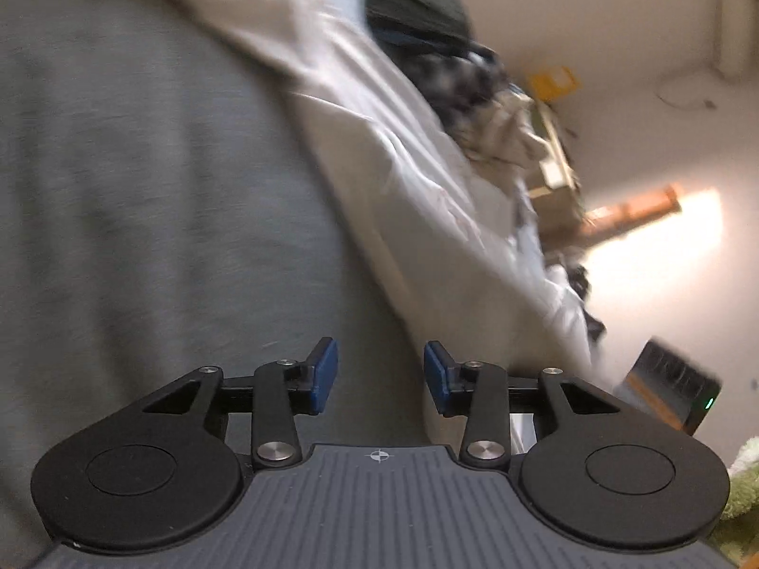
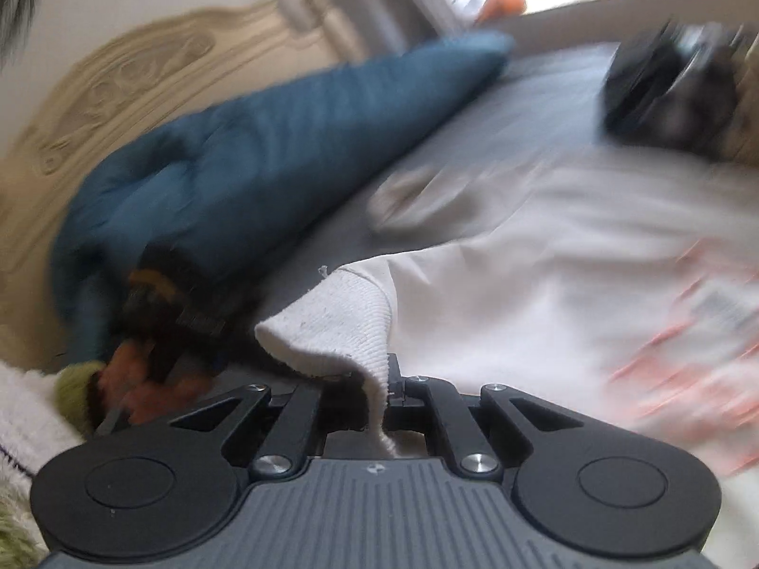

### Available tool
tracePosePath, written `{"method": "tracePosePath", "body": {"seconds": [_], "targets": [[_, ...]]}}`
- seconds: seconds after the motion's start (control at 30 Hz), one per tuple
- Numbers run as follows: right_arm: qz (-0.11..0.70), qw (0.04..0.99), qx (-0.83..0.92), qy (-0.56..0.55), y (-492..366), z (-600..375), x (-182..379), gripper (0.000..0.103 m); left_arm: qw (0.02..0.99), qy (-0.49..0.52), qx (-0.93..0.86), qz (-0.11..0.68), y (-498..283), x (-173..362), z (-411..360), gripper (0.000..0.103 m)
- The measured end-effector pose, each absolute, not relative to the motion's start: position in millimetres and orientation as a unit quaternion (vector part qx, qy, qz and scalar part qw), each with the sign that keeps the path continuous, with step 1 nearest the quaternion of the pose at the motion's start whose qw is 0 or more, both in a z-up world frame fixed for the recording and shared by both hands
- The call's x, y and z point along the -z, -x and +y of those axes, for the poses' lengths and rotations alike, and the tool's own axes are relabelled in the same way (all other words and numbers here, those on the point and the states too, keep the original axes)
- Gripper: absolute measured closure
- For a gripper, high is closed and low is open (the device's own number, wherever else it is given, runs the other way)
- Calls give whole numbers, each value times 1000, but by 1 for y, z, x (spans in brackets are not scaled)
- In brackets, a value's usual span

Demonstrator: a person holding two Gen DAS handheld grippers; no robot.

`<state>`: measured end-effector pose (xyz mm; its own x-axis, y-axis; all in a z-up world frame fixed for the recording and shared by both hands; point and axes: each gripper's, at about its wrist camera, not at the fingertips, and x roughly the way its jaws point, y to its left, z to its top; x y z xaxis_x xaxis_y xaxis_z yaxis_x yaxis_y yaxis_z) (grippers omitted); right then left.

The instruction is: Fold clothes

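The left gripper (image 1: 381,376) hovered over the grey bed sheet (image 1: 142,189), its blue fingers (image 1: 324,374) apart with nothing between them. The right gripper (image 2: 374,393) had its fingers clamped on the ribbed cuff (image 2: 341,322) of the white sweatshirt (image 2: 522,284), which lay spread across the bed. Beyond it lay a blue quilt (image 2: 265,142) against the carved headboard (image 2: 118,76), and dark clothes (image 2: 664,90) toward the bed's far edge.

Your white sweatshirt (image 2: 522,284) lies spread and rumpled on the grey bed sheet, its blurred pink print facing up. Its ribbed cuff (image 2: 341,327) is lifted and curled toward you, clamped.
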<state>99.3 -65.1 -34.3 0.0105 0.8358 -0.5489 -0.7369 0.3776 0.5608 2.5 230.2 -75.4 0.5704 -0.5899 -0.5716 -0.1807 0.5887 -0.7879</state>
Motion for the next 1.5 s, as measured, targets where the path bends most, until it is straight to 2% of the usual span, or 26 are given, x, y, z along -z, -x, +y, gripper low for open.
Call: {"method": "tracePosePath", "body": {"seconds": [0.13, 0.33, 0.47, 0.5, 0.77, 0.83, 0.97, 1.03, 1.17, 1.3, 1.5], "targets": [[488, 647, -585, -25, -62, -23, 76, 99, 777, 434, 96, 445, 25, 64, 259, 63], [507, 655, -559, 41, -30, 3, 113, 95, 807, 388, 62, 441, 42, 45, 284, 63], [489, 655, -571, 77, -10, 12, 113, 70, 806, 372, 64, 456, 35, 54, 281, 63], [488, 650, -576, 82, -7, 15, 112, 70, 806, 367, 67, 460, 35, 57, 278, 63], [591, 546, -592, -48, -26, 7, 122, 70, 804, 344, 96, 475, 26, 67, 256, 63], [591, 556, -578, -91, -46, -12, 113, 69, 809, 316, 102, 485, 21, 67, 245, 63], [529, 677, -487, -156, -94, -98, 65, 68, 817, 256, 119, 503, 9, 71, 220, 63], [486, 751, -399, -204, -111, -170, 39, 62, 821, 228, 130, 507, 1, 74, 205, 63], [429, 852, -196, -226, -96, -303, 11, 60, 835, 152, 149, 507, -21, 77, 171, 63], [452, 855, -60, -247, -54, -387, 32, 60, 845, 77, 150, 507, -40, 84, 141, 63], [513, 799, -32, -312, -20, -415, 95, 60, 845, 36, 133, 516, -54, 95, 123, 63]]}}
